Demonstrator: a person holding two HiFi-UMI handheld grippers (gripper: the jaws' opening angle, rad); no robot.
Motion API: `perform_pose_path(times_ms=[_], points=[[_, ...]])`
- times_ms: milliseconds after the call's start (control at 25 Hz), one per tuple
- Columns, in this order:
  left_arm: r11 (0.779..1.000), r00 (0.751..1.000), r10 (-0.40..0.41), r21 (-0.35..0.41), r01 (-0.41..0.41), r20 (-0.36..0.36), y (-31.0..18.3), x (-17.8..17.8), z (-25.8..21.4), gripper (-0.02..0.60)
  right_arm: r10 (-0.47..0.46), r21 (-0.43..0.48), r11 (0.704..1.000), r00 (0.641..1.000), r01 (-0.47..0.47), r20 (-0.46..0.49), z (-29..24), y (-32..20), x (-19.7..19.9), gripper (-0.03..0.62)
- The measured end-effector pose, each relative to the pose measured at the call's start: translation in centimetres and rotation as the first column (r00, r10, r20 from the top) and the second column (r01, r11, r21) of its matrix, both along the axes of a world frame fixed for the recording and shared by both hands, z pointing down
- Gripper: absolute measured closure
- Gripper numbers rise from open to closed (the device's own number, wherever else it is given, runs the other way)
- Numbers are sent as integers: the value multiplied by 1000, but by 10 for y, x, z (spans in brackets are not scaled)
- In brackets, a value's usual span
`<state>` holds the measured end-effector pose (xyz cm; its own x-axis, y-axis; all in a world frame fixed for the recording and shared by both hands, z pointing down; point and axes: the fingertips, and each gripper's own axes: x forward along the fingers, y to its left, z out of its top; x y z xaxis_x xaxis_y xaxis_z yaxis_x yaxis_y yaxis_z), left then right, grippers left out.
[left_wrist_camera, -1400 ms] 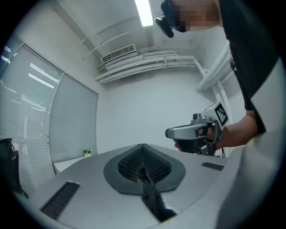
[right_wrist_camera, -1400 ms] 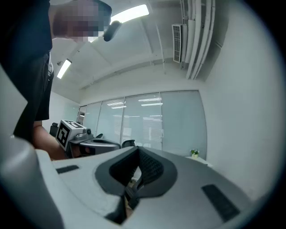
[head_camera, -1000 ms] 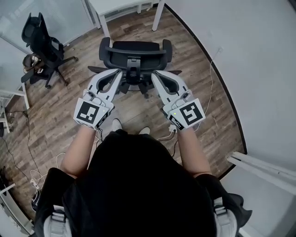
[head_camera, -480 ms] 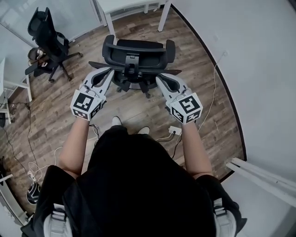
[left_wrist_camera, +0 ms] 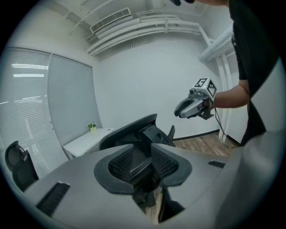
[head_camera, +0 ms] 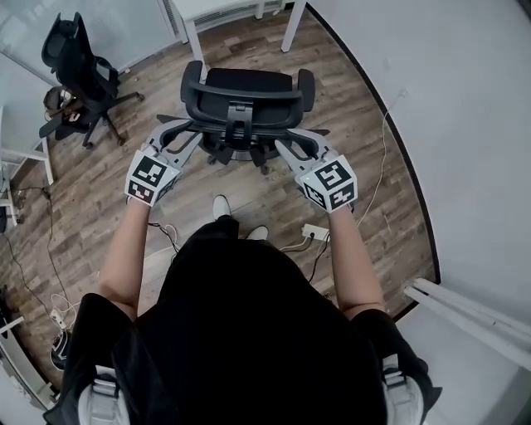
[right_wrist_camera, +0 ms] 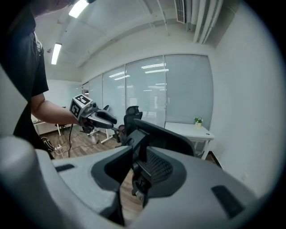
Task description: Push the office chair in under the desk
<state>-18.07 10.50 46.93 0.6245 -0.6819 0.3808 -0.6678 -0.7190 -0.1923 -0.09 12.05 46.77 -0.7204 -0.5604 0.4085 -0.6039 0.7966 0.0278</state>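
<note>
The left gripper [head_camera: 184, 133] has its jaws parting, the pads clear of anything. Through the gap between them, in the left gripper view, I see the mesh back and centre spine of the office chair [head_camera: 242, 90]. The right gripper [head_camera: 287, 143] is doing the same, jaws spreading with nothing pinched. Its own view looks through them at the other side of that backrest.

From above, each gripper's tip sits right at an outer edge of the backrest, left at the left edge and right at the right. Whether the tips actually touch the frame I cannot tell. The person's bare forearms reach forward, and one light shoe [head_camera: 220, 205] is stepped ahead of the other.

The chair stands on the wooden floor [head_camera: 377, 174] with its back to the person and its seat toward the white surface [head_camera: 222, 8]. It is near the two white legs but short of being tucked beneath. A small potted plant [right_wrist_camera: 198, 120] stands on that surface. A second black chair [head_camera: 77, 70] stands well apart to the left, and a power strip [head_camera: 314, 233] with cables lies by the person's feet.
</note>
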Motion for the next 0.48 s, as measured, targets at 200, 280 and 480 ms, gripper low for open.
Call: perform_pose_path(times_ms=[200, 280, 480], points=[[991, 973, 126, -64, -116, 195, -11, -15, 41, 417, -48, -68, 997, 986, 37, -158, 32, -13, -1, 460], [982, 945, 181, -95, -161, 271, -15, -20, 57, 407, -75, -99, 994, 971, 54, -229, 48, -18, 3, 435], [955, 854, 296, -148, -257, 427, -27, -32, 82, 382, -143, -136, 987, 879, 90, -455, 82, -32, 18, 394]])
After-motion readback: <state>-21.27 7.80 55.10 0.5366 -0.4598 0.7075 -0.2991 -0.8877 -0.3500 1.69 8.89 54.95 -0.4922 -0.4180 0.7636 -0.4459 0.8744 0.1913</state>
